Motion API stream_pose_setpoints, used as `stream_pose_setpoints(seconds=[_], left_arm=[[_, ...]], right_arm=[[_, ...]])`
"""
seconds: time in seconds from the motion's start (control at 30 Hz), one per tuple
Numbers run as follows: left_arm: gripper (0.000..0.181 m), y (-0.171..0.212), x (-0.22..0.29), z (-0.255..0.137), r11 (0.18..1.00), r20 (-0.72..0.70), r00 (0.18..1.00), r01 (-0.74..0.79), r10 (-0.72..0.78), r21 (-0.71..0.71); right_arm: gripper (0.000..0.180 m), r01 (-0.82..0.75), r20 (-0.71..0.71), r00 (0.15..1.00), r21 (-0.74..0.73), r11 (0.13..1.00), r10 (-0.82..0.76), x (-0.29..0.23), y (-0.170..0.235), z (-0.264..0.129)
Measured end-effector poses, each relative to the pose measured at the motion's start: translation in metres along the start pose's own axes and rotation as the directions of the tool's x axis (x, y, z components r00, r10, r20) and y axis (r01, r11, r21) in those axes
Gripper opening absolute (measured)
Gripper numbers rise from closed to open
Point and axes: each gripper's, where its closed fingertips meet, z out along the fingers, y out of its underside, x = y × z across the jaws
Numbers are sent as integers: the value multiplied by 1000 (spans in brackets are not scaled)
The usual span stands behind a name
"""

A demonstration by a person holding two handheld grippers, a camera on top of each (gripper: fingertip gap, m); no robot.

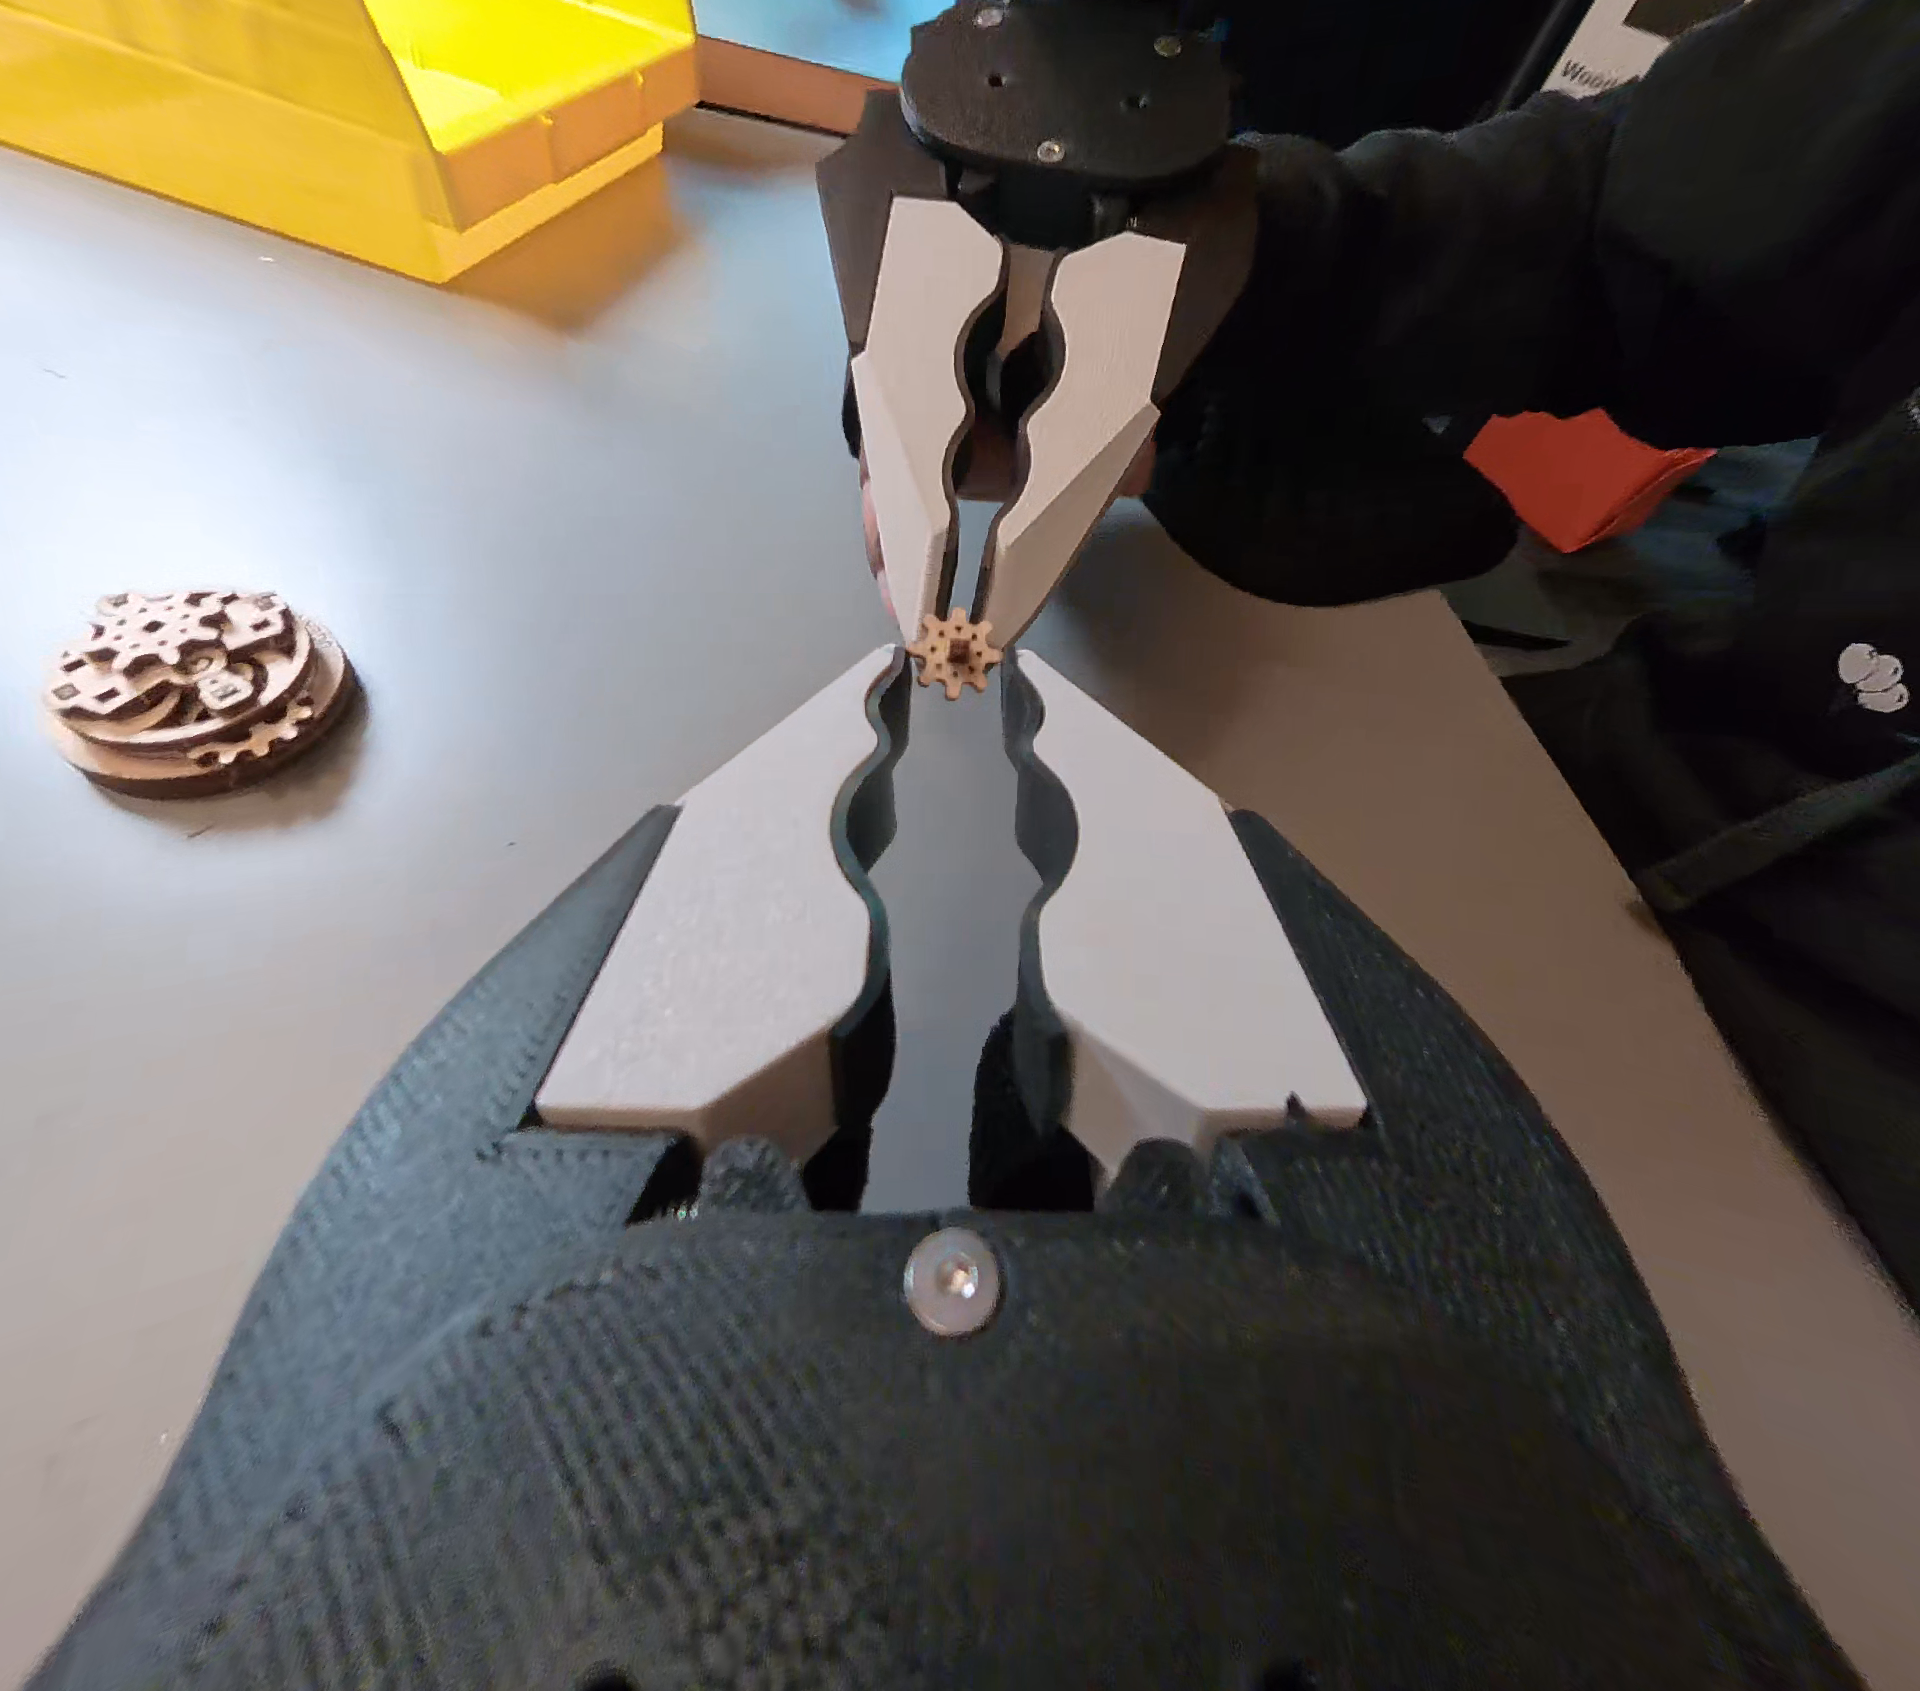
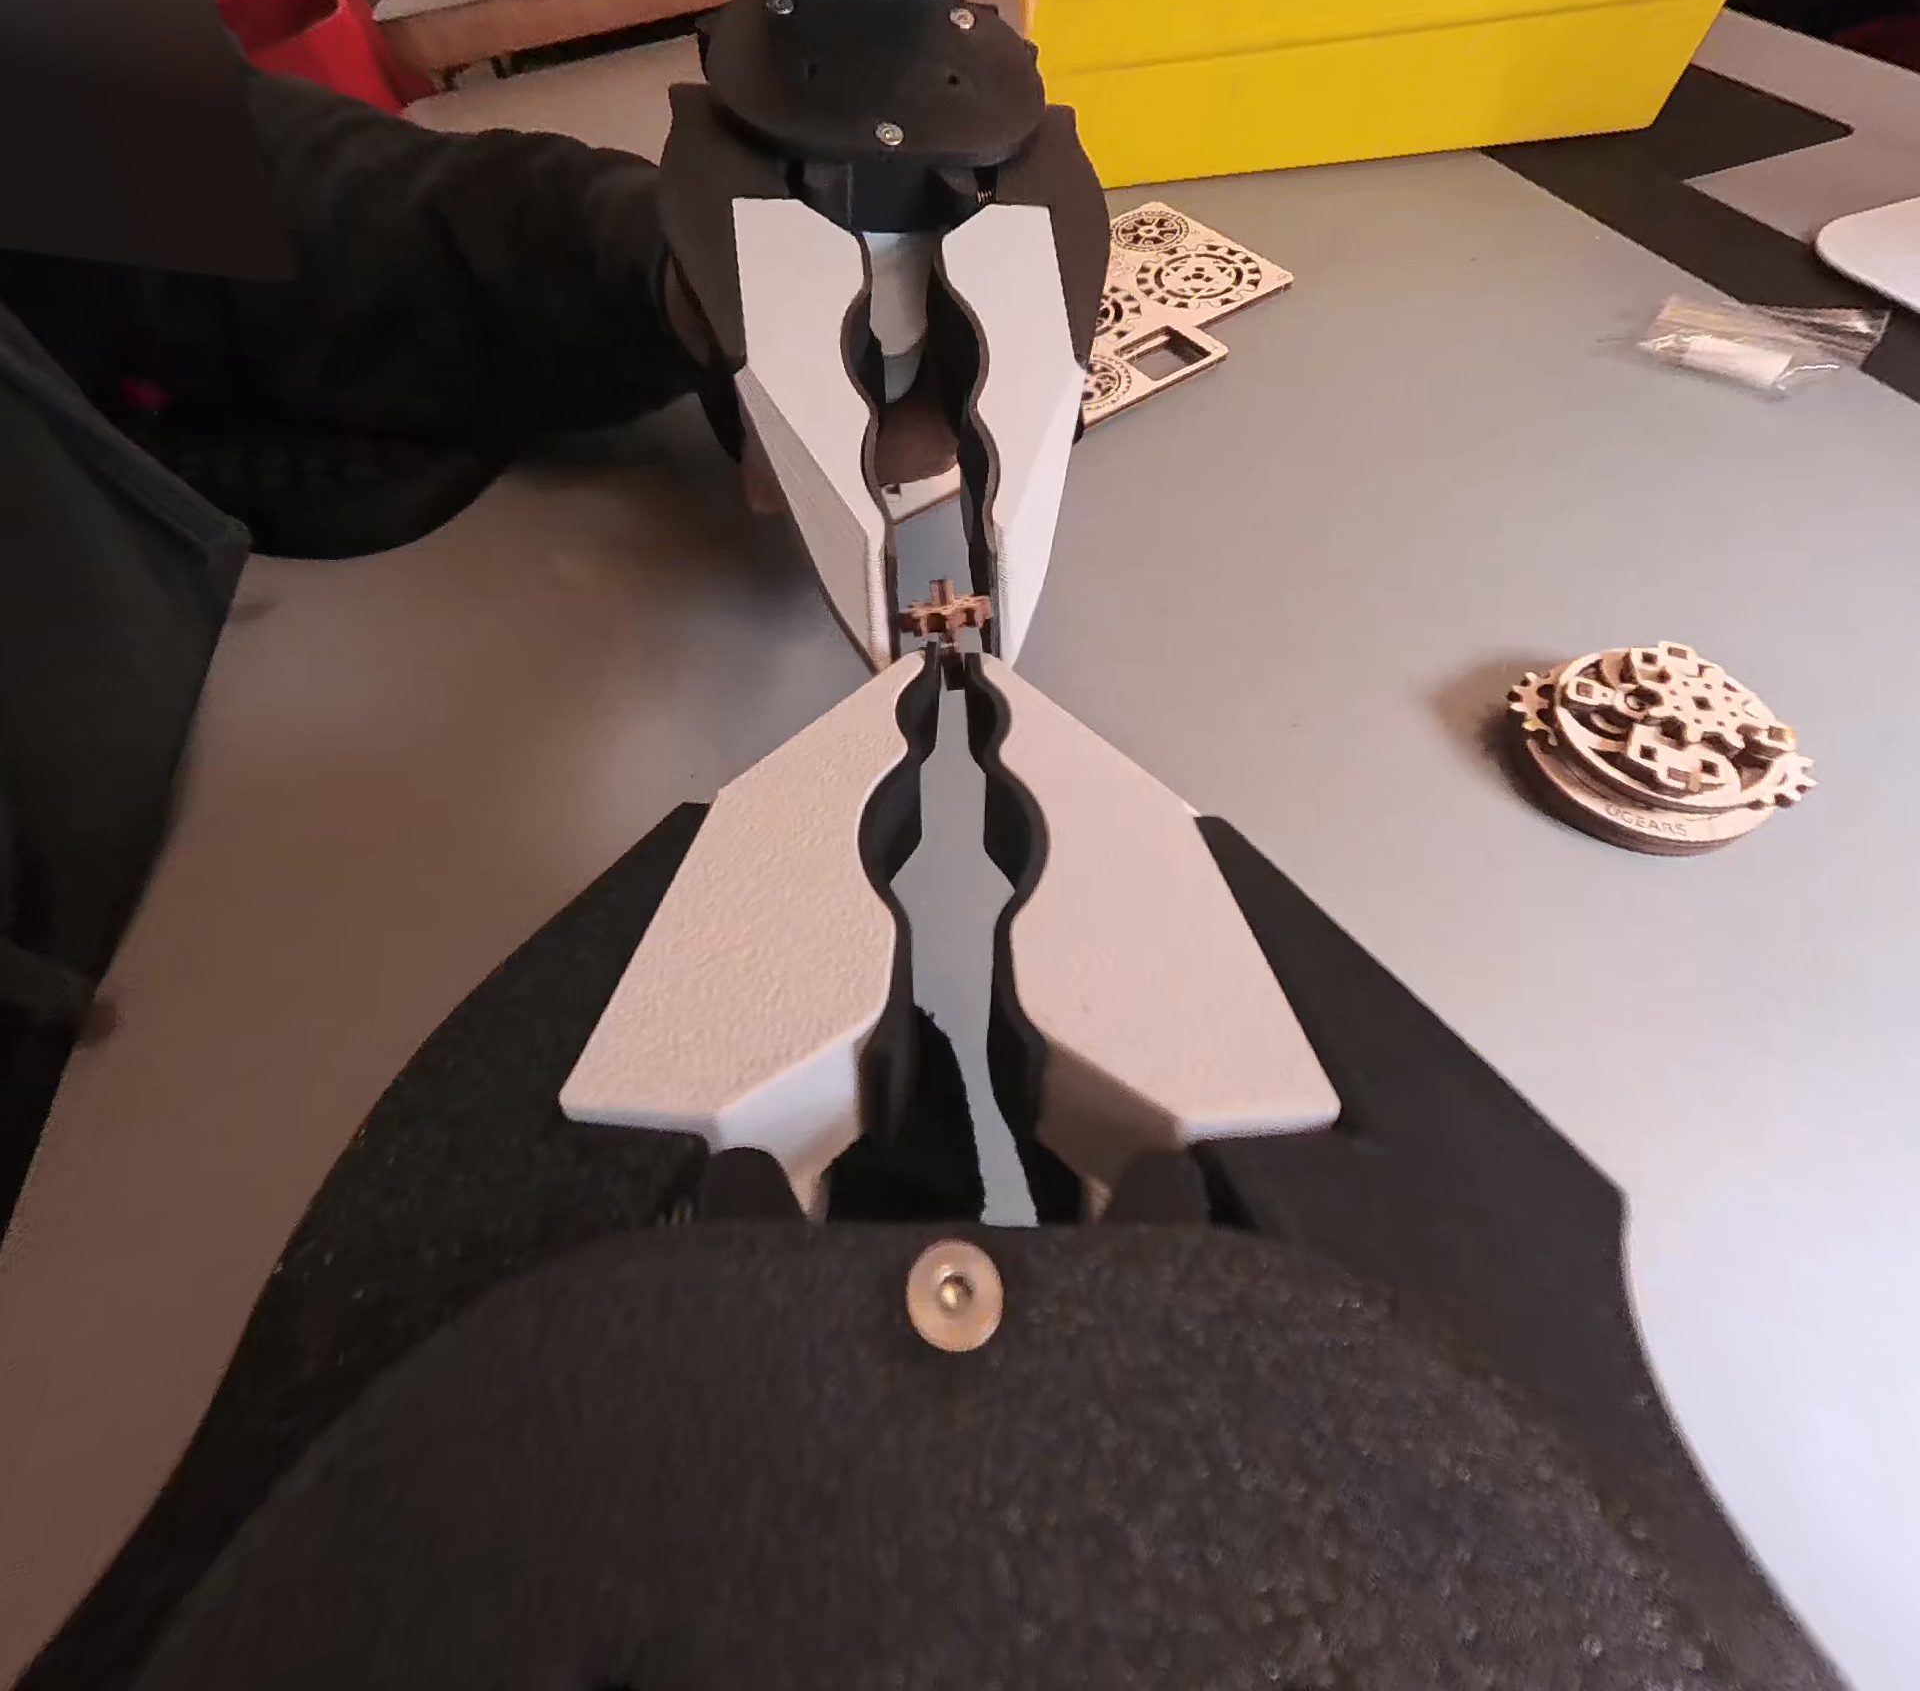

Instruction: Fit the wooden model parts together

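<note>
Facing tip to tip over the grey table (image 1: 520, 446), both grippers meet at a small wooden gear (image 2: 940, 613). The left gripper (image 1: 956, 667) has its fingers closed in on the gear's toothed rim. The right gripper (image 2: 948, 675) enters from 12 o'clock in the left wrist view, tips nearly together, pinching a short dark peg (image 2: 950, 662) at the gear's hub. The assembled round model (image 1: 197, 691) lies at 9 o'clock on the table. A yellow bin (image 1: 312, 31) stands at 10 o'clock.
</note>
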Motion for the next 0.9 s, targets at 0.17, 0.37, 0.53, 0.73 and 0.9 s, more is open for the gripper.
stream_pose_setpoints(seconds=[0.17, 0.37, 0.53, 0.73, 0.9], left_arm=[[15, 33, -23, -8, 969, 149, 988, 0, 38, -245], [16, 59, -33, -9, 911, 216, 970, -12, 111, -412], [17, 65, -35, -7, 900, 218, 969, -14, 121, -435], [17, 67, -35, -5, 900, 209, 971, -14, 116, -436], [17, 67, -34, -7, 906, 195, 976, -3, 94, -423]], right_arm=[[11, 12, -69, 997, -164, 986, -23, 19, 25, 1], [18, 68, -54, 994, -399, 914, -97, 36, 50, 18], [17, 83, -19, 994, -486, 870, -106, 44, 53, 25], [9, 124, 35, 992, -537, 835, -125, 44, 56, 28], [8, 136, 55, 991, -535, 834, -126, 42, 56, 30]])
